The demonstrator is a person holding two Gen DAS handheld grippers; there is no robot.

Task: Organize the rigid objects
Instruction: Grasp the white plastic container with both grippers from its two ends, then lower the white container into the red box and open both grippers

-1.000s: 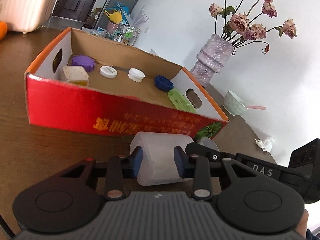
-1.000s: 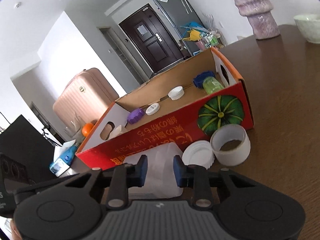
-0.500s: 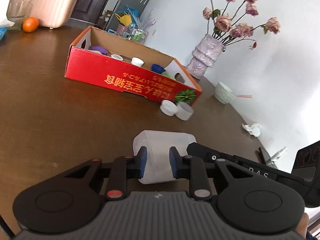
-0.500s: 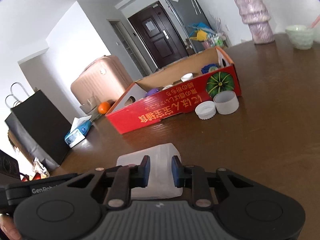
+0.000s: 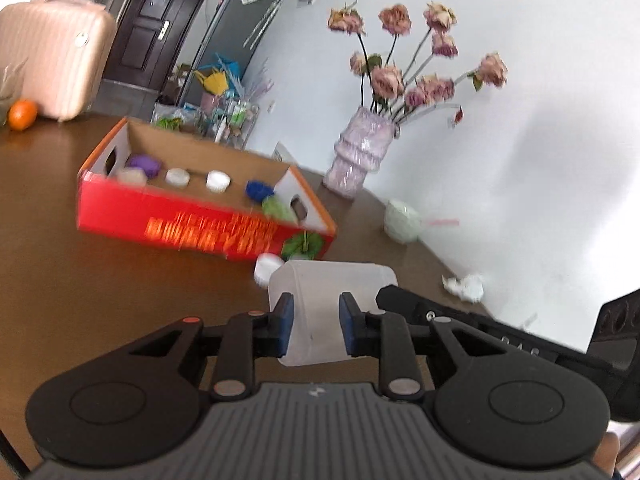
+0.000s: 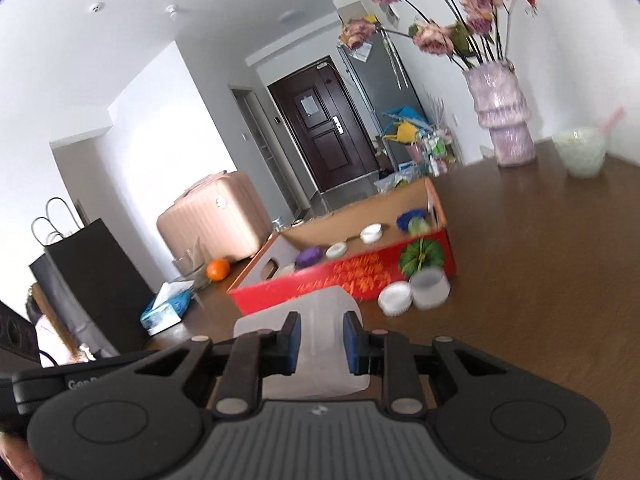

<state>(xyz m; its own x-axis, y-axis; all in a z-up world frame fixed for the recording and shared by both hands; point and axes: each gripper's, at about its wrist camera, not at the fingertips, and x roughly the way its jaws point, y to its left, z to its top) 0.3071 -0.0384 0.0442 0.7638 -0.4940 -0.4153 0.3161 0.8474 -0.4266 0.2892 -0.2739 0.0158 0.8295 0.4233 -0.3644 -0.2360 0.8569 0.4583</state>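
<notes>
A translucent white plastic container (image 5: pixel 332 280) hangs above the brown table (image 5: pixel 120 300), gripped from both sides. My left gripper (image 5: pixel 316 316) is shut on one side of it. My right gripper (image 6: pixel 320 340) is shut on the container (image 6: pixel 320 306) from the other side, and its black body (image 5: pixel 480 322) shows in the left wrist view. Beyond stands a red cardboard box (image 5: pixel 192 224) holding a purple lid (image 5: pixel 144 164), two white caps (image 5: pixel 178 176), a blue lid (image 5: pixel 258 190) and a green piece (image 5: pixel 276 208).
A white lid (image 6: pixel 395 298) and a white ring cup (image 6: pixel 430 286) lie against the box front. A vase of roses (image 5: pixel 360 156), a pale bowl (image 5: pixel 402 220) and crumpled tissue (image 5: pixel 464 286) sit at the right; an orange (image 6: pixel 218 269), tissue box (image 6: pixel 166 312) and black bag (image 6: pixel 88 280) at the left.
Both grippers closed tighter on the container, which was beside the box, then carried it up and back from the box. The box now looks smaller and farther away.
</notes>
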